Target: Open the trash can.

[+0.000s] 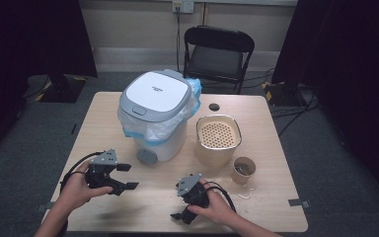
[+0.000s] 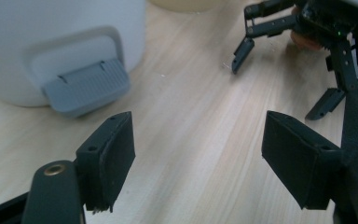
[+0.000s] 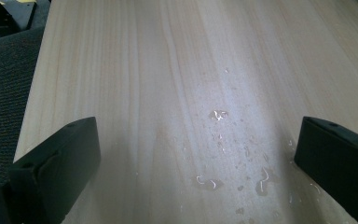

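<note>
A white pedal bin with a grey lid and a plastic liner stands at the middle of the table. Its grey pedal faces me. Left of the pedal, my left gripper hovers open, with nothing between its jaws. My right gripper is near the table's front edge, wide open and empty, and points at bare wood with water droplets. It also appears across the left gripper view.
A beige tub with a perforated insert sits right of the bin. A paper cup stands in front of the tub. A black folding chair is behind the table, and dark curtains hang at both sides.
</note>
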{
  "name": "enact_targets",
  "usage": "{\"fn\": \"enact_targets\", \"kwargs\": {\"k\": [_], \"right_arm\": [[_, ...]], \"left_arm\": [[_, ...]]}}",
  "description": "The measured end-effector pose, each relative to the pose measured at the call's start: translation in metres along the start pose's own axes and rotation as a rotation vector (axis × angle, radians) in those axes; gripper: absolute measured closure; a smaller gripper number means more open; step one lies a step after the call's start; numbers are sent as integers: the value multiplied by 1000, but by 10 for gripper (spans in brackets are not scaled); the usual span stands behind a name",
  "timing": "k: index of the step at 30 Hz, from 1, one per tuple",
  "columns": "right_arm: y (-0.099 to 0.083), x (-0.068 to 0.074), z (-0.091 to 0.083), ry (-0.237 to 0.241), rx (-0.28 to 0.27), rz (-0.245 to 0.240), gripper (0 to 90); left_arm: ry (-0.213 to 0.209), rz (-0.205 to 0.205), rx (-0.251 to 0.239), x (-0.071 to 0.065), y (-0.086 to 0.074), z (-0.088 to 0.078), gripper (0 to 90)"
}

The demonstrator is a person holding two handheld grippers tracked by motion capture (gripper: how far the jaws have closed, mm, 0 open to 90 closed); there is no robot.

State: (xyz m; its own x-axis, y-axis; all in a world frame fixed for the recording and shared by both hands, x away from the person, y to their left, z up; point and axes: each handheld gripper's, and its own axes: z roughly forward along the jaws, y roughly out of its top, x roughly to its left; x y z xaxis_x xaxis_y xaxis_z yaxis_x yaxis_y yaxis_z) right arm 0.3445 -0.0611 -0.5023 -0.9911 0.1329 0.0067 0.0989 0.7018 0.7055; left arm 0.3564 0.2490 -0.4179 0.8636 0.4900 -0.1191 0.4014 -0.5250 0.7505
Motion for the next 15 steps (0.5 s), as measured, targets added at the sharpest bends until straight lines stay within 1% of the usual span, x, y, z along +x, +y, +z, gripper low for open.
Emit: {"fn": "enact_targets", "kwargs": {"k": [1, 3, 4, 5, 6, 7, 8, 9, 10, 12, 13, 14, 15], "right_arm": [[0, 0, 0, 0, 0, 0, 0], [0, 0, 0, 0, 0, 0, 0], [0, 0, 0, -1, 0, 0, 0], [0, 0, 0, 0, 0, 0, 0], [0, 0, 0, -1, 0, 0, 0], [0, 0, 0, -1, 0, -1, 0], [0, 0, 0, -1, 0, 0, 0], [0, 0, 0, -1, 0, 0, 0], [0, 0, 0, -1, 0, -1, 0], [0, 0, 0, -1, 0, -1, 0], [0, 0, 0, -1, 0, -1, 0], [0, 0, 0, -1, -1, -1, 0], [0, 0, 0, -2, -3, -6, 0]], "left_arm": [[0, 0, 0, 0, 0, 0, 253], [0, 4, -2, 0, 10, -9, 270], [0, -3, -3, 0, 13, -13, 283], [6, -18, 8, 1, 17, -16, 310], [4, -22, 12, 1, 20, -19, 324], [4, -22, 12, 1, 20, -19, 329], [-1, -41, 14, 3, 26, -24, 340], [-1, -41, 14, 3, 26, -24, 347], [-3, -45, 20, 4, 32, -29, 357], [10, -42, 20, 6, 37, -33, 381], [10, -42, 20, 6, 37, -33, 387], [7, -53, 13, 8, 42, -36, 403], [13, -56, 12, 8, 45, -38, 412]]}}
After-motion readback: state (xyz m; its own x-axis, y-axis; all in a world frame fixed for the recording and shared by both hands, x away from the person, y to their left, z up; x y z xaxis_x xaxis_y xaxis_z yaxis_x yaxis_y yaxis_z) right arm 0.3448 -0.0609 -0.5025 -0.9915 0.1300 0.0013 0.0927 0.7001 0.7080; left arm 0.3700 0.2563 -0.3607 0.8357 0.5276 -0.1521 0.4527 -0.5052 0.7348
